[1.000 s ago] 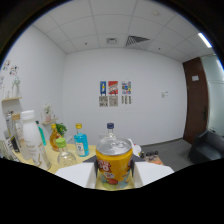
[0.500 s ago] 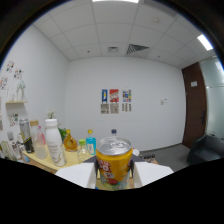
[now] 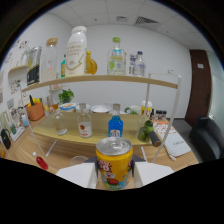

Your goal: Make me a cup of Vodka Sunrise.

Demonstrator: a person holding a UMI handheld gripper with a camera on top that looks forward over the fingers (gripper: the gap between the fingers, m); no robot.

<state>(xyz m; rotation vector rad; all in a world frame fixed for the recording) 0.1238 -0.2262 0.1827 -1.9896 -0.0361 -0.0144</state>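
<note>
A yellow and orange drink can (image 3: pixel 114 164) with a silver lid stands upright between my white fingers (image 3: pixel 75 176), and my gripper (image 3: pixel 114 176) is shut on it. Just left of the can a clear glass cup (image 3: pixel 79 160) sits on the wooden table. Beyond the fingers is a two-tier wooden shelf (image 3: pixel 105 79). Its lower tier holds a blue bottle (image 3: pixel 115 125), a small bottle with a red label (image 3: pixel 84 123) and a clear bottle (image 3: pixel 60 123). On the upper tier are a tall white bottle (image 3: pixel 76 49), an orange bottle (image 3: pixel 90 63) and a clear bottle with a green cap (image 3: pixel 116 56).
Green limes (image 3: pixel 145 131) and small bowls (image 3: pixel 100 108) lie on the lower tier. A red object (image 3: pixel 41 161) rests on the table to the left. A potted plant (image 3: pixel 65 95) and an orange holder (image 3: pixel 35 110) stand further left. A dark chair (image 3: pixel 209 137) is at the right.
The gripper has swung and dropped toward the shelf with the can still held. The far wall with posters filled the view before; now the shelf of bottles is straight ahead and close.
</note>
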